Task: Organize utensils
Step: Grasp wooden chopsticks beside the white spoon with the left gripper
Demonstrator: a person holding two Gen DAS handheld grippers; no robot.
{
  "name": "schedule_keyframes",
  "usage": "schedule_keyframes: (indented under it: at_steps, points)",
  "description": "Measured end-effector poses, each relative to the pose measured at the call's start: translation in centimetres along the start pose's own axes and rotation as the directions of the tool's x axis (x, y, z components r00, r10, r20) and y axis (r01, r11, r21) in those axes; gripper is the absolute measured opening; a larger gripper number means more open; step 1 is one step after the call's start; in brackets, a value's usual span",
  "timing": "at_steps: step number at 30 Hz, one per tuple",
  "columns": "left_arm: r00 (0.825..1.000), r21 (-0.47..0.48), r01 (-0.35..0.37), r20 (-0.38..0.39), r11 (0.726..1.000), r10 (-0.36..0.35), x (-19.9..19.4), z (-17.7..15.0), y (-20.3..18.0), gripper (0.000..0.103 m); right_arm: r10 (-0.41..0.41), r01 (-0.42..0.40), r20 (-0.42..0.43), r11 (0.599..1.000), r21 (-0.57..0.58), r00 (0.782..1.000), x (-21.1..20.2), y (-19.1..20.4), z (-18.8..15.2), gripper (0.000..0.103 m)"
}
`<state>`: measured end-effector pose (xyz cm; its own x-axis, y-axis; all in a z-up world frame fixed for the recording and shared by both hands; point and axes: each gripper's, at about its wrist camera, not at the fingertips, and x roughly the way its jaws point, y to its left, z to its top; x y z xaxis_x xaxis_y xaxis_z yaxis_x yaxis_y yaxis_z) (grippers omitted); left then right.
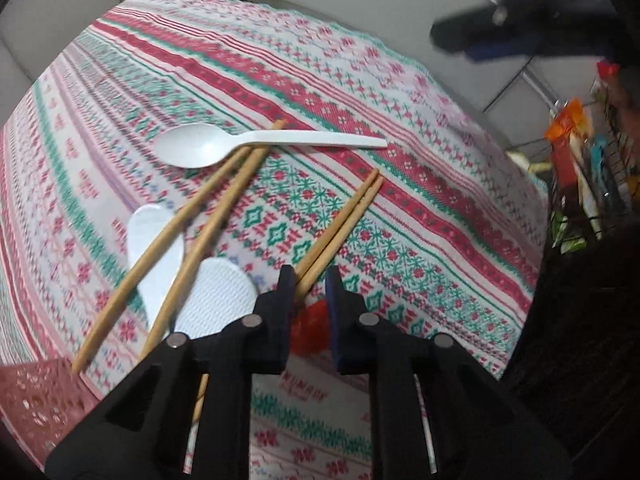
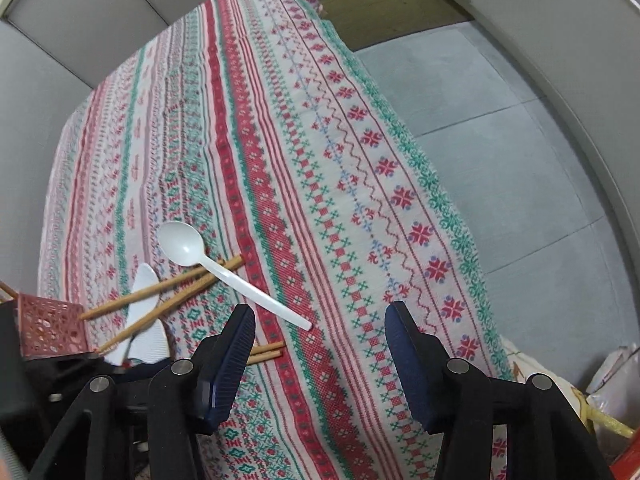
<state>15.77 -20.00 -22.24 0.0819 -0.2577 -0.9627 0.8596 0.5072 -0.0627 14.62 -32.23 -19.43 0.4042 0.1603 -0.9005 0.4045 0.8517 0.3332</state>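
Over a patterned tablecloth (image 1: 400,208), my left gripper (image 1: 310,274) points steeply down with its jaws narrow. A pair of wooden chopsticks (image 1: 348,212) runs between them. It touches the left finger (image 1: 286,280), and a gap shows to the right one. Another chopstick pair (image 1: 192,224) lies crossed under a white plastic spoon (image 1: 192,146) and over two flat white paddles (image 1: 156,240). My right gripper (image 2: 320,312) hovers open and empty over the cloth, just beyond the spoon (image 2: 180,244) handle's tip.
A red perforated basket (image 1: 36,400) (image 2: 48,328) stands at the table's near left. A wire rack with coloured packets (image 1: 580,168) stands off the table's right side. Grey floor (image 2: 500,160) lies past the cloth's right edge. A red item (image 1: 312,320) lies under the left jaws.
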Motion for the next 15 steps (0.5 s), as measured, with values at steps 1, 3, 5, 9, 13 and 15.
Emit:
schedule_keyframes:
  at_steps: [1, 3, 5, 9, 13, 15]
  points:
    - [1.000, 0.011, -0.016, 0.011, 1.000, 0.016, 0.1, 0.1, -0.1, 0.017, 0.000, 0.000, 0.004, 1.000, -0.004, 1.000, -0.1, 0.0, 0.0, 0.059]
    - [1.000, 0.013, -0.014, 0.003, 1.000, 0.014, 0.3, 0.4, 0.0, 0.017, -0.002, 0.002, 0.011, 1.000, -0.010, 1.000, -0.3, -0.1, 0.1, 0.059]
    - [1.000, 0.019, 0.003, -0.001, 1.000, -0.003, 0.5, 0.5, 0.0, 0.019, 0.004, -0.004, 0.014, 1.000, -0.008, 1.000, -0.6, -0.4, 0.0, 0.059]
    - [0.999, 0.042, 0.019, -0.040, 0.999, -0.018, 0.9, 0.2, 0.0, 0.022, 0.016, -0.016, 0.015, 1.000, 0.001, 1.000, -0.8, -0.8, 0.0, 0.059]
    - [0.999, 0.009, -0.003, -0.041, 1.000, 0.004, 1.0, 0.3, 1.1, 0.021, 0.021, -0.021, 0.019, 1.000, 0.003, 1.000, -1.0, -1.2, 0.0, 0.059]
    - [0.999, -0.025, 0.004, -0.040, 1.000, -0.005, 0.9, 0.3, 1.9, 0.020, 0.020, -0.020, 0.020, 1.000, 0.001, 1.000, -1.1, -1.2, -0.1, 0.059]
